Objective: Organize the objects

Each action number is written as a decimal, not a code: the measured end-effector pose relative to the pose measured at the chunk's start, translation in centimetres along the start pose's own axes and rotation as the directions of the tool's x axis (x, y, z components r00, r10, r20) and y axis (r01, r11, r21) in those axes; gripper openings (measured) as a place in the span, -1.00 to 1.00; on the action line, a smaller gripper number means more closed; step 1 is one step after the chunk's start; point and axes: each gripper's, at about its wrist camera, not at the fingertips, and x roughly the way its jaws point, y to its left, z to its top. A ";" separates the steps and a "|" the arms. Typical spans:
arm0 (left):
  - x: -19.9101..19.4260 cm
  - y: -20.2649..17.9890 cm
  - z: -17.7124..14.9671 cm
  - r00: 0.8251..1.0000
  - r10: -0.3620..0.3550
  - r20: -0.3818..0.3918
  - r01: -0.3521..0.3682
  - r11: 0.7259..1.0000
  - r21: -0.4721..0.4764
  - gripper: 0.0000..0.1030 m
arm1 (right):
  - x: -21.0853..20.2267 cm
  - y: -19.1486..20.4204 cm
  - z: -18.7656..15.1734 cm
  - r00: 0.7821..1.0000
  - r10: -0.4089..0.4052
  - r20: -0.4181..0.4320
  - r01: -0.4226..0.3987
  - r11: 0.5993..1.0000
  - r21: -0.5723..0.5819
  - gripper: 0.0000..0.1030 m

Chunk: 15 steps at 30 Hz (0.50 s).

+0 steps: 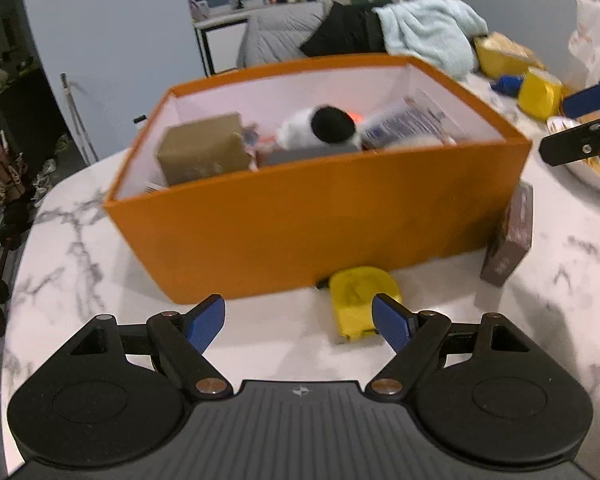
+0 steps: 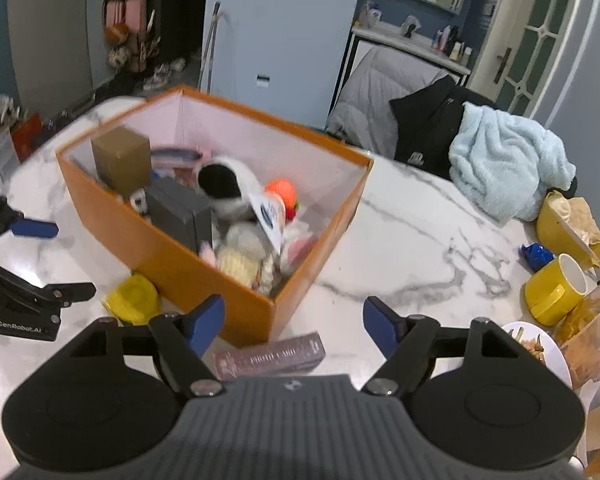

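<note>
An orange box (image 1: 300,224) stands on the marble table, filled with a brown carton (image 1: 202,154), a black-and-white plush (image 1: 324,126), a grey box and other items; it also shows in the right wrist view (image 2: 172,256). A yellow object (image 1: 360,300) lies on the table at the box's near side, just ahead of my open, empty left gripper (image 1: 298,322). A maroon card box (image 2: 270,356) lies by the box corner, just under my open, empty right gripper (image 2: 294,322). The card box also shows in the left wrist view (image 1: 510,236), and the yellow object in the right wrist view (image 2: 134,300).
A yellow mug (image 2: 556,290), a yellow bowl (image 2: 566,230), a blue wrapper (image 2: 536,256) and a plate of food (image 2: 540,346) sit at the right. A light blue towel (image 2: 504,164) and black garment (image 2: 424,128) lie at the far edge.
</note>
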 end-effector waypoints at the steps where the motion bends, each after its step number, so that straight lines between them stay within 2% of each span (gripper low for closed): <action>1: 0.3 -0.3 -0.1 1.000 -0.001 -0.004 0.001 1.000 0.009 0.85 | 0.5 0.0 -0.3 1.000 -0.004 -0.018 0.004 1.000 -0.008 0.50; 6: 1.4 -1.0 -0.3 0.999 -0.034 -0.024 0.034 0.999 -0.002 0.85 | 2.1 -0.2 -1.2 0.996 0.003 -0.085 -0.004 1.000 -0.015 0.51; 15: 3.6 -2.4 -0.1 0.996 -0.064 -0.058 0.063 0.998 -0.015 0.85 | 4.8 0.0 -2.0 0.989 0.046 -0.140 -0.043 0.999 0.023 0.56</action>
